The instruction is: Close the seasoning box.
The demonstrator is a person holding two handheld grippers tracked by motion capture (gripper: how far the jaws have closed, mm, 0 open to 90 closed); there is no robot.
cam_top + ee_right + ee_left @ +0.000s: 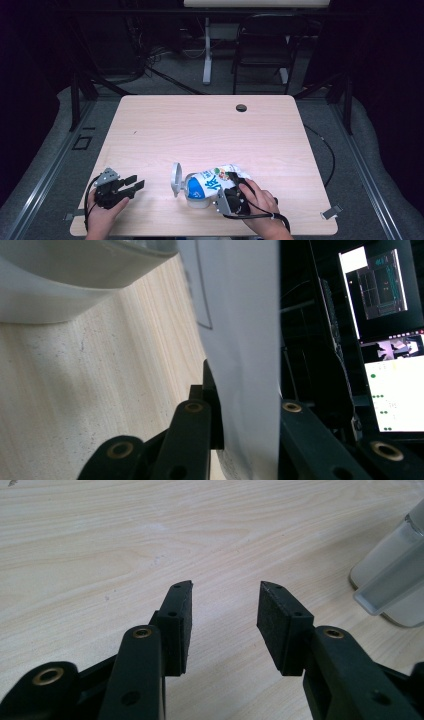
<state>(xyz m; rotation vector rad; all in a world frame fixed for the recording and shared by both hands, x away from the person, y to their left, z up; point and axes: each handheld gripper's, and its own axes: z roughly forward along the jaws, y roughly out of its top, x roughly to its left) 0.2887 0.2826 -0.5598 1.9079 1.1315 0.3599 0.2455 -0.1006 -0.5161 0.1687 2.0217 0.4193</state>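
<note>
The wooden table (200,125) took up most of the high view, bare but for a small dark round spot (241,107) near its far edge. Near the front edge, right of centre, a white and blue printed bag (212,182) lay on its side with its mouth towards a clear lidded container (182,182) just to its left; whether the two touched was hard to tell at that size. The right gripper (235,187) was clamped on the bag's right end, and in the right gripper view the white film (245,340) sat pinched between the two black jaws. The left gripper (131,184) rested on the table well to the left, jaws spread with nothing between them, the container (395,580) showing at the right edge of its view.

The step in hand looked like emptying the bag into the container. To do it well, the right hand should keep its pinch firm and lift the sealed end slowly, while the idle left gripper steadies the container.
</note>
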